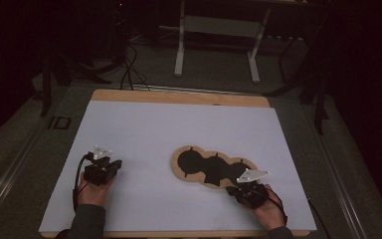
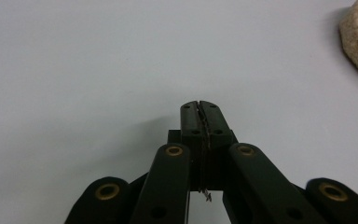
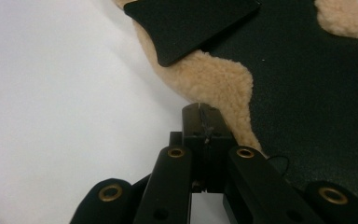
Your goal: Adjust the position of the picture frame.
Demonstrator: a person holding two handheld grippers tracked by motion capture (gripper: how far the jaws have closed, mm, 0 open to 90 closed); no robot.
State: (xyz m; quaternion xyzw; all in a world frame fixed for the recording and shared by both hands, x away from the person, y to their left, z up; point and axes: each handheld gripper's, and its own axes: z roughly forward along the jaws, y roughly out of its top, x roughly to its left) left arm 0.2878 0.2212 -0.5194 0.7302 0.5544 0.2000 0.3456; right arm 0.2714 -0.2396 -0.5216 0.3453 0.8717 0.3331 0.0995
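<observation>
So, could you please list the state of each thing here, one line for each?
Left gripper: shut, empty, over the bare white table cover.
Right gripper: shut, tips at the fleece edge, holding nothing.
Black three-lobed mat with tan fleece border: lying flat, black side up.

Black in the middle and trimmed in tan, curly fleece: the lobed mat (image 1: pixel 214 167), lying on a pale grey-white table cover (image 1: pixel 144 129) with bare light-brown wood at its twelve o'clock edge. Matte black with brass-coloured rivets: left gripper (image 2: pixel 199 105) and right gripper (image 3: pixel 200 108), each topped with a light grey plate.
</observation>
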